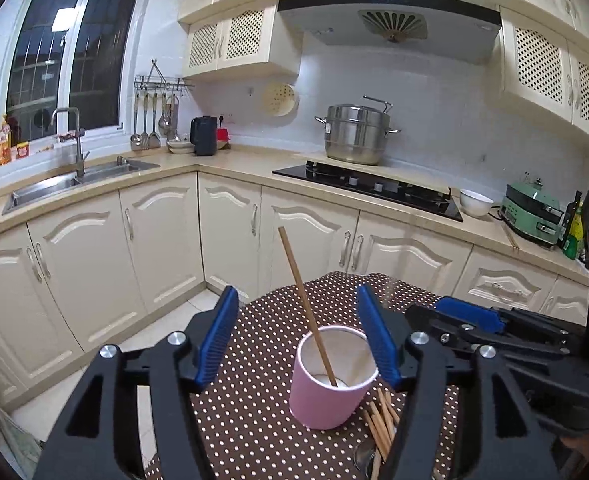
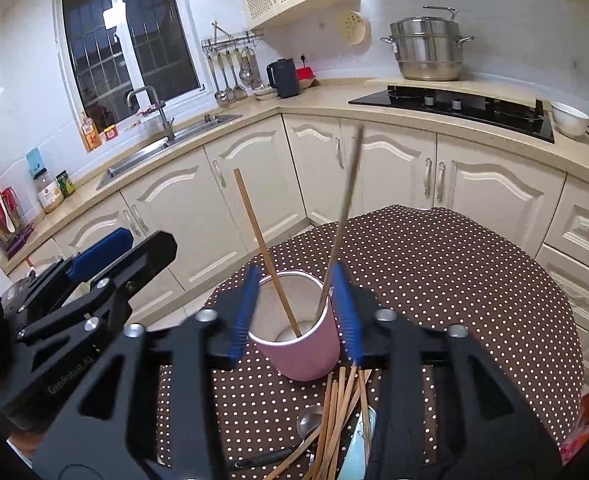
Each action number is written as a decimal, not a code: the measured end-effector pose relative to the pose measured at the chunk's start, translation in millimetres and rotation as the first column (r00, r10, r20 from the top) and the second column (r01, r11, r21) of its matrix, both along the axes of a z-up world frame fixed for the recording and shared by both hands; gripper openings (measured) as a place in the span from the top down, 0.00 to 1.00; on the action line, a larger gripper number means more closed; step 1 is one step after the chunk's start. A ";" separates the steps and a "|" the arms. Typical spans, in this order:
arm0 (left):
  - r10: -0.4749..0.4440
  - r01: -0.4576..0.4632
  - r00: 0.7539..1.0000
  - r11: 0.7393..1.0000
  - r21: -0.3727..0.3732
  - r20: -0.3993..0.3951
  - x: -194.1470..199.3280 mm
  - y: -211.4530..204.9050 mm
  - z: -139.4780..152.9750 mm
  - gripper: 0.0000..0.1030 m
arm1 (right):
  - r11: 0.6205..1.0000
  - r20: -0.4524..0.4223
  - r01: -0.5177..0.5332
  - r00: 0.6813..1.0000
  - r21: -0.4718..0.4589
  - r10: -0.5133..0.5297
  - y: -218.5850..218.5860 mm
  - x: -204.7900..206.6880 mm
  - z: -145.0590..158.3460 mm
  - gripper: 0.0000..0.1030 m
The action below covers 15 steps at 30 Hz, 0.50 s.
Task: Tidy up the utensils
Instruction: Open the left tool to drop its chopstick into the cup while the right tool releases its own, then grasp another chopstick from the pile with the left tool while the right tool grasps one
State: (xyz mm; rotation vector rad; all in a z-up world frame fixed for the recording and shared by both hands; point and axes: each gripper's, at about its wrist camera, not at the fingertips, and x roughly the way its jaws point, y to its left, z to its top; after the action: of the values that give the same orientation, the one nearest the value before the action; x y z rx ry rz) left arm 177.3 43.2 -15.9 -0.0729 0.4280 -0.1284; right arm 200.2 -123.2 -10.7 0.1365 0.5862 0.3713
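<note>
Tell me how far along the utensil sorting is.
Done: one chopstick stands in the pink cup. In hand: nothing gripped; a second chopstick, blurred, leans into the cup between the open jaws of the right hand-held gripper; the left hand-held gripper is open too. Left: a pile of chopsticks and a spoon lying beside the cup.

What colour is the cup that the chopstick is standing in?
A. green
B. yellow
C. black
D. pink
D. The cup on the dotted tablecloth is pink outside and white inside, and a wooden chopstick leans in it.
</note>
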 end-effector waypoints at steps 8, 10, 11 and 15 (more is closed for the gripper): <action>-0.030 0.031 0.995 1.000 0.001 -0.093 -15.8 2.1 -4.1 0.41 | 0.999 0.012 0.009 1.000 -0.035 -0.009 -12.9 -23.7 3.3 0.54; -0.056 0.055 0.987 0.998 -0.008 -0.152 -16.9 1.2 -11.2 0.41 | 0.998 0.001 0.017 1.000 -0.053 -0.017 -19.5 -29.7 -2.7 0.53; -0.069 0.068 0.982 0.998 -0.015 -0.175 -17.1 1.1 -14.8 0.41 | 0.998 -0.007 0.019 1.000 -0.057 -0.020 -22.4 -29.9 -4.7 0.53; -0.153 0.146 0.937 0.988 -0.047 -0.315 -14.0 -6.0 -43.7 0.41 | 0.997 -0.073 0.030 0.997 -0.073 -0.036 -38.7 -33.1 -24.7 0.52</action>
State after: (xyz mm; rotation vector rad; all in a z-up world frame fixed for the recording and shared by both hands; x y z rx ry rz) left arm 163.3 37.2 -59.6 -0.0838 0.7559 -0.2740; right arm 167.2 -161.9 -35.4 0.0913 0.6693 0.3135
